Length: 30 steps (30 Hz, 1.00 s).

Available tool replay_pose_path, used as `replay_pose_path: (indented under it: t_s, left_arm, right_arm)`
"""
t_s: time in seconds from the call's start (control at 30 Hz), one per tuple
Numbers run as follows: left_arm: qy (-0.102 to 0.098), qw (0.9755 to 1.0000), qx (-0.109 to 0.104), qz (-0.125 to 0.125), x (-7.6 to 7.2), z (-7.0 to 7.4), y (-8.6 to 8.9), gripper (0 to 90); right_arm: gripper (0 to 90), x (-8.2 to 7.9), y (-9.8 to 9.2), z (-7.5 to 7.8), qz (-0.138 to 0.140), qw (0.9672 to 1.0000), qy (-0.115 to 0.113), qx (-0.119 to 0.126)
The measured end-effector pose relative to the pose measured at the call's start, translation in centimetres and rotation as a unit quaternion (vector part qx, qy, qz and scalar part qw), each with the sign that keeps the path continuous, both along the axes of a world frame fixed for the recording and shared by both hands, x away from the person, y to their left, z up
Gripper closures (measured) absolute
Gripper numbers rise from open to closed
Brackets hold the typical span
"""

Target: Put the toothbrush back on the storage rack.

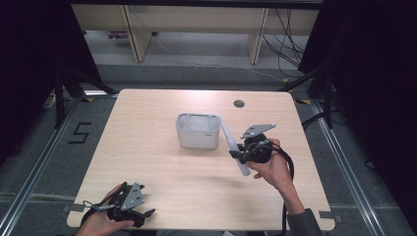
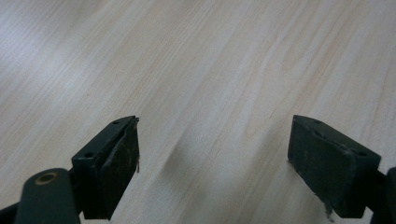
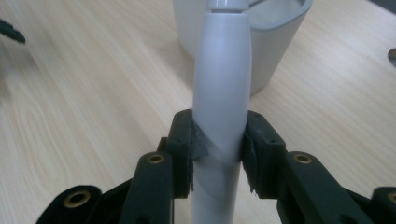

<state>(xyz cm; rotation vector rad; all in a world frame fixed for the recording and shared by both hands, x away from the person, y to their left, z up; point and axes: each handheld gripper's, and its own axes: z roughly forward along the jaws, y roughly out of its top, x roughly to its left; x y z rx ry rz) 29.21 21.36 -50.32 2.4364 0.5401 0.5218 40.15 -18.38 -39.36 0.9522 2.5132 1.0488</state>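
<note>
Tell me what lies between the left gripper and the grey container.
Only bare tabletop separates the left gripper from the grey container, as the high view shows.

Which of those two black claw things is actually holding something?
The right gripper: its jaws clamp a long white plastic handle beside the grey tub. The left gripper is open over bare wooden table.

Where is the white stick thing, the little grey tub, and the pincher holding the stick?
white stick (image 3: pixel 222 79): right gripper view, middle of its thick handle.
grey tub (image 1: pixel 196 138): high view, its front wall.
right gripper (image 3: pixel 218 149): right gripper view, midway between its fingertips, clamped on the stick.
</note>
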Motion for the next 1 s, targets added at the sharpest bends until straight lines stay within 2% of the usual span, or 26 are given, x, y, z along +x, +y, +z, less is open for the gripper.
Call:
replay_pose_path:
  t_s: [0.13,0.17,0.2,0.23,0.3,0.33,0.4,0.43,0.47,0.53,0.6,0.63,0.67,0.7,0.77,0.8,0.83,0.87,0.9,0.93,0.97,1.0]
  left_arm:
    - [0.000,1.0000,-0.002,0.000,0.0,0.0,0.0,16.4]
    - [0.000,1.0000,-0.001,0.000,0.0,0.0,0.0,16.4]
    - [0.000,1.0000,-0.001,0.000,0.0,0.0,0.0,16.4]
    - [0.000,1.0000,-0.001,0.001,0.0,0.0,0.0,16.4]
    - [0.000,1.0000,-0.001,0.001,0.0,0.0,0.0,16.4]
    - [-0.001,1.0000,-0.001,0.001,0.0,0.0,0.0,16.4]
    - [0.000,1.0000,-0.002,0.000,0.0,0.0,0.0,16.4]
    - [0.001,1.0000,-0.003,0.002,-0.1,0.0,0.0,16.4]
    - [0.001,1.0000,-0.004,0.002,-0.1,0.0,0.0,16.4]
    - [0.000,1.0000,-0.002,0.001,0.0,0.0,0.0,16.4]
    - [0.002,1.0000,-0.005,0.003,-0.1,0.0,0.0,16.4]
    - [0.000,1.0000,-0.003,0.000,-0.1,0.0,0.0,16.4]
    - [0.002,1.0000,-0.005,0.002,-0.1,0.0,0.0,16.4]
    - [0.000,1.0000,-0.003,0.001,0.0,0.0,0.0,16.4]
    - [0.002,1.0000,-0.005,0.003,-0.1,0.0,0.0,16.4]
    - [0.000,1.0000,-0.002,0.000,0.0,0.0,0.0,16.4]
    - [0.000,1.0000,-0.002,0.000,0.0,0.0,0.0,16.4]
    - [0.001,1.0000,-0.003,0.001,0.0,0.0,0.0,16.4]
    - [0.001,1.0000,-0.004,0.001,-0.1,0.0,0.0,16.4]
    - [0.001,1.0000,-0.004,0.001,-0.1,0.0,0.0,16.4]
    - [0.001,1.0000,-0.003,0.001,-0.1,0.0,0.0,16.4]
    - [0.001,1.0000,-0.003,0.000,0.0,0.0,0.0,16.4]
  right_arm:
    - [66.9,0.5,-0.1,0.6,-0.002,0.9996,-0.017,0.024]
    - [66.9,0.5,0.0,0.7,-0.014,0.9992,-0.023,0.028]
    - [66.9,0.8,0.0,0.8,-0.009,0.9991,-0.026,0.032]
    - [66.8,0.9,-0.1,1.1,-0.010,0.9993,-0.024,0.028]
    - [66.9,1.1,0.1,1.3,-0.013,0.9985,-0.034,0.040]
    - [66.9,1.2,0.1,1.5,-0.016,0.9985,-0.028,0.043]
    - [66.8,1.7,0.2,1.7,-0.018,0.9975,-0.047,0.049]
    - [66.8,1.7,0.3,1.8,-0.022,0.9974,-0.038,0.057]
    - [66.9,2.0,0.3,2.0,-0.019,0.9968,-0.053,0.057]
    - [66.8,2.2,0.5,2.2,-0.024,0.9961,-0.052,0.067]
    - [66.9,2.6,0.7,2.4,-0.026,0.9948,-0.064,0.074]
    - [66.9,2.7,0.8,2.5,-0.025,0.9948,-0.058,0.081]
    - [66.8,2.8,0.9,2.7,-0.032,0.9941,-0.059,0.085]
    - [66.8,3.1,0.9,2.7,-0.030,0.9931,-0.072,0.088]
    - [66.8,3.3,1.1,3.0,-0.034,0.9926,-0.068,0.095]
    - [66.8,3.5,1.2,3.0,-0.037,0.9917,-0.075,0.098]
    - [66.8,3.7,1.2,3.2,-0.033,0.9922,-0.073,0.096]
    - [66.8,4.0,1.2,3.2,-0.031,0.9908,-0.088,0.098]
    - [66.8,4.1,1.3,3.4,-0.032,0.9913,-0.079,0.100]
    - [66.8,4.2,1.5,3.4,-0.035,0.9902,-0.086,0.104]
    - [66.8,4.2,1.6,3.5,-0.039,0.9905,-0.079,0.105]
    - [66.8,4.4,1.6,3.6,-0.036,0.9905,-0.081,0.105]
